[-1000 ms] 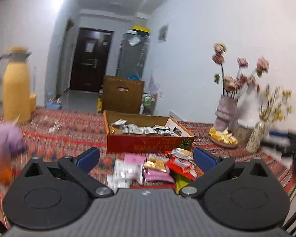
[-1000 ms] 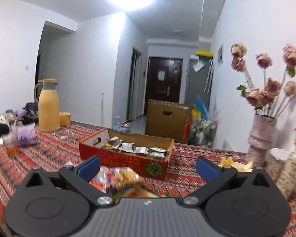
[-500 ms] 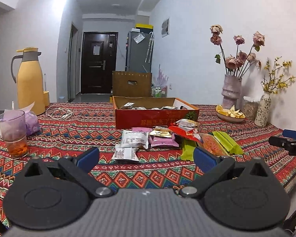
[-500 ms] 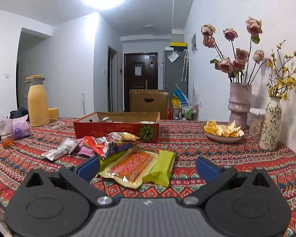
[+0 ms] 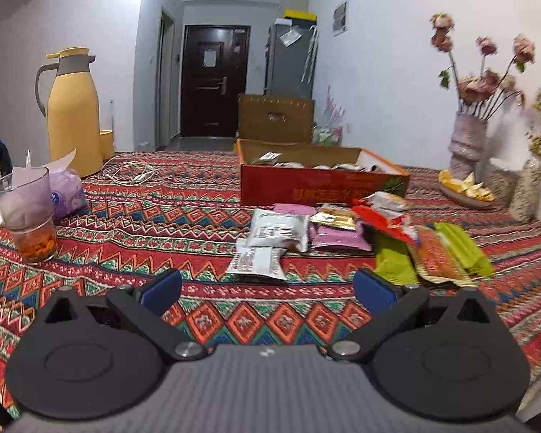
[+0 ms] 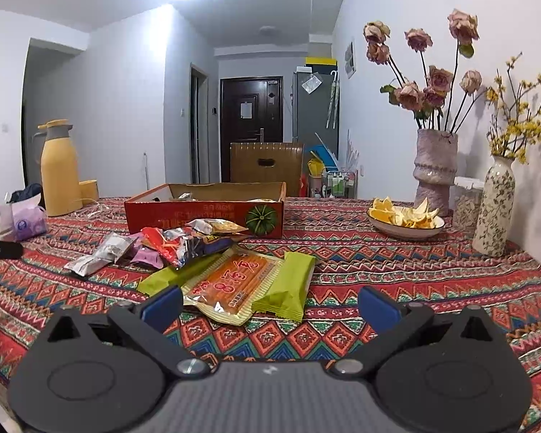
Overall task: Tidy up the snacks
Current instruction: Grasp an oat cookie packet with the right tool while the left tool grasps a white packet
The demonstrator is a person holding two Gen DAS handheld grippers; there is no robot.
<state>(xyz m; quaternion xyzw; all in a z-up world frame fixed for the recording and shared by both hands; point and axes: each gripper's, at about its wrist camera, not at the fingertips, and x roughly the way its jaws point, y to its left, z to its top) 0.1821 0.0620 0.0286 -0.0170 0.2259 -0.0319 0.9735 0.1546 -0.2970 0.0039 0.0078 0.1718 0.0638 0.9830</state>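
Left wrist view: the left gripper (image 5: pixel 267 290) sits low in the frame with its blue-tipped fingers (image 5: pixel 161 290) spread wide and nothing between them, above the patterned desk (image 5: pixel 133 216). Just beyond them, at frame centre, lies a white snack packet (image 5: pixel 258 261), with a second white packet (image 5: pixel 279 231) behind it and a pink packet (image 5: pixel 337 240) to its right. Further right a green packet (image 5: pixel 393 263) and an orange packet (image 5: pixel 436 258) overlap. The red cardboard box (image 5: pixel 321 184) stands behind the pile, a few silver packets showing inside. At left stand a glass cup (image 5: pixel 29 213), a purple tissue pack (image 5: pixel 66 193) and a yellow thermos (image 5: pixel 74 115).

Right wrist view: the right gripper (image 6: pixel 270 306) is also released, fingers (image 6: pixel 378 308) wide apart and empty. The orange snack packet (image 6: pixel 234 285) lies between two green packets (image 6: pixel 288 288), just ahead of the fingers at lower centre. Left of them the pile of snacks (image 6: pixel 169 241) reaches the red box (image 6: pixel 205 214). At right, a bowl of orange peel (image 6: pixel 405 218), a pink vase of dried roses (image 6: pixel 434 166) and a floral vase (image 6: pixel 494 205).
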